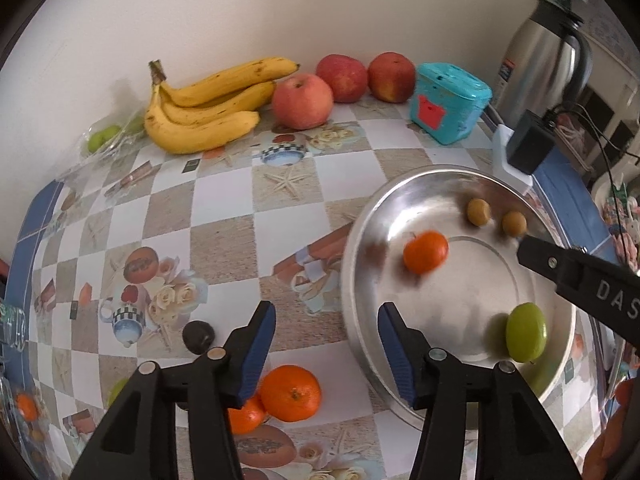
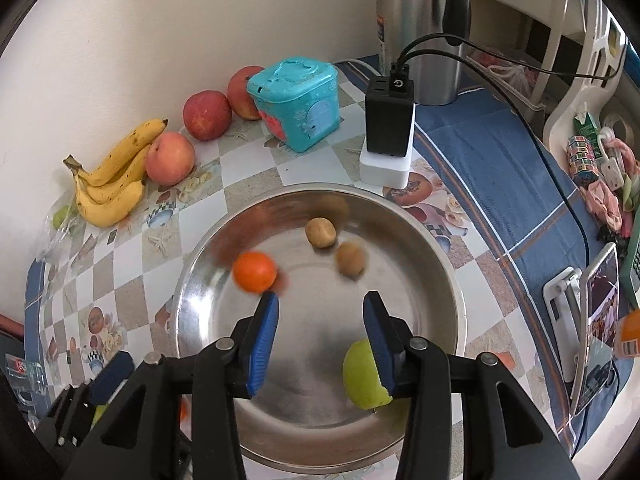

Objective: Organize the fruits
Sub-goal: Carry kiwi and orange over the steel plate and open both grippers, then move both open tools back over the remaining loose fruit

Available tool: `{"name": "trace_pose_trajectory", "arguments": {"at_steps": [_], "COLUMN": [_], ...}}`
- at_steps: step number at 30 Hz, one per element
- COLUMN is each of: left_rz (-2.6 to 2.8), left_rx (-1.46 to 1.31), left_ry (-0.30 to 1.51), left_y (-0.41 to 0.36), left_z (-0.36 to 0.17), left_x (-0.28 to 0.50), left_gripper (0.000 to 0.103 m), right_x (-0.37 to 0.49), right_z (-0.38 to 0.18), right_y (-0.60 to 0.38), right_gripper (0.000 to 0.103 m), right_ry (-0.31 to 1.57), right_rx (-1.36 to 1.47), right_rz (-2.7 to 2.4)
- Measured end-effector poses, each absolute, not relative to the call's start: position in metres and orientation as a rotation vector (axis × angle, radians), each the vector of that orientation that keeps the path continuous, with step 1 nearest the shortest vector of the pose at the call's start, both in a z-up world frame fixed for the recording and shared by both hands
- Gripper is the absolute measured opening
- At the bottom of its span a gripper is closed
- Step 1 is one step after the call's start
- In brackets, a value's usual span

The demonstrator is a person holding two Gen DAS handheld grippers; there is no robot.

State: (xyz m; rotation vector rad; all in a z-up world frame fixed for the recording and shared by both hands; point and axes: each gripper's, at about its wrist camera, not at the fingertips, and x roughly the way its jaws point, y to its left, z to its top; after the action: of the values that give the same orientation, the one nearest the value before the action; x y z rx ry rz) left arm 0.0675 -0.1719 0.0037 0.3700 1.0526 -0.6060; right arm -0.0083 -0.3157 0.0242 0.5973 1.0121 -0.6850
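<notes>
A steel bowl holds a blurred small orange, two brown kiwis and a green fruit. My right gripper is open and empty over the bowl, the orange just beyond its left fingertip; it also shows in the left wrist view. My left gripper is open and empty above the table, left of the bowl. Two oranges lie between its fingers, and a dark fruit lies to the left.
Bananas and three apples lie along the back wall. A teal box, a black charger and a steel flask stand behind the bowl. Clutter lies on the right.
</notes>
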Motion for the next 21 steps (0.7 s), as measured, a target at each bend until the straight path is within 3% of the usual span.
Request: {"name": "trace_pose_trajectory", "arguments": {"at_steps": [11,14,19,21], "left_rz": [-0.479,-0.454,-0.435,-0.428], "left_rx": [0.291,0.266,0.246,0.239], "left_ry": [1.103,1.121,1.135,1.142], "left_y": [-0.136,-0.127,-0.118,-0.116], "left_z": [-0.004,-0.008,-0.011,-0.012], "left_x": [0.098,0.105,0.112,0.114], "left_gripper": [0.067,0.067,0.07,0.078], "right_x": [-0.003,-0.002,0.002,0.003], "right_z": [0.009,0.006,0.006,0.006], "right_y": [-0.314,-0.313,-0.308,-0.305], "right_gripper": [0.046,0.059,0.06,0.061], "right_ry": [1.103,1.114,1.119,1.119], "right_rx": [0.556,0.575,0.567,0.561], "right_rz": [-0.684,-0.675,-0.656,-0.651]}}
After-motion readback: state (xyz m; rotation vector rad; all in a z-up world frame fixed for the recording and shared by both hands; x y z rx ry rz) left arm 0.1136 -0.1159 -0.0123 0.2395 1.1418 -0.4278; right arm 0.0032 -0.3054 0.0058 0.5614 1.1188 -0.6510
